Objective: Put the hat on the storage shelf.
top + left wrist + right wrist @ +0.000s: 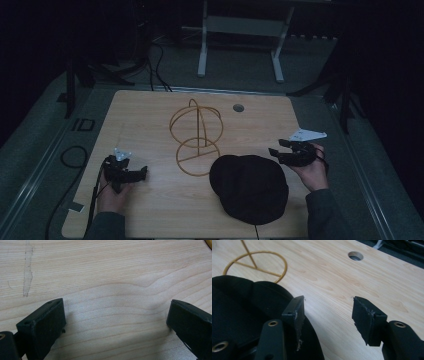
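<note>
One black cap [249, 187], one wire stand [196, 137]; left gripper [144, 173], right gripper [274, 150] both agape.

The letters "ID" [82, 124] stand in dark print on the grey floor mat [45, 130] left of the table (no other writing legible)

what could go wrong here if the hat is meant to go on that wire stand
The wire stand looks light and thin, so a bump from the black hat or a gripper could tip it. The hat is soft and may sag or slip from a one-sided pinch by the open right gripper. The left gripper, open over bare table, steadies nothing.
</note>
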Tool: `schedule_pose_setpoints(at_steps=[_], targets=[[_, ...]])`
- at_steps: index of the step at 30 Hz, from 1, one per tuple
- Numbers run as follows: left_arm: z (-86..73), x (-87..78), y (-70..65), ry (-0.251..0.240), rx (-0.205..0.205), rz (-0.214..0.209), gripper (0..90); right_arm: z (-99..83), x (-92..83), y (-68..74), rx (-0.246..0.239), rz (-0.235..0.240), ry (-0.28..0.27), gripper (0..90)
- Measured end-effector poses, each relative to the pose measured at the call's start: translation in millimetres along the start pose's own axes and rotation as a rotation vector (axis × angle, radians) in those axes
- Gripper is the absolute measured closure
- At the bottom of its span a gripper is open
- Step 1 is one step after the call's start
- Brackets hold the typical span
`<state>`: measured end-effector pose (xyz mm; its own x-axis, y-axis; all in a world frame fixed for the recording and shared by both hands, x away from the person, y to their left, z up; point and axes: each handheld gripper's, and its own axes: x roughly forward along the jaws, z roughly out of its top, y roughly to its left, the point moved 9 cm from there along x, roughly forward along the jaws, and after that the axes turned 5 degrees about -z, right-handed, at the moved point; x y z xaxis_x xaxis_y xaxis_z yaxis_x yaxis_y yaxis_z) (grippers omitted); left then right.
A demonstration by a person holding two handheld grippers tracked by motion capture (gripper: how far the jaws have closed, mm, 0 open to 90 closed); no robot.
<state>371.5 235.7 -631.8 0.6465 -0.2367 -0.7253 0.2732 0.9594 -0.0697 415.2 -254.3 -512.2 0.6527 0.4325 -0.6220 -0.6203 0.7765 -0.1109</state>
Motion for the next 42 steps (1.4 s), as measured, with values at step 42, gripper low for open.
schedule_pose_setpoints(at_steps=[42], targets=[[0.2, 0.1, -0.3, -0.001, 0.001, -0.001, 1.9, 41.6, 3.7, 84.2, -0.38, 0.351, 0.4, 34.7]])
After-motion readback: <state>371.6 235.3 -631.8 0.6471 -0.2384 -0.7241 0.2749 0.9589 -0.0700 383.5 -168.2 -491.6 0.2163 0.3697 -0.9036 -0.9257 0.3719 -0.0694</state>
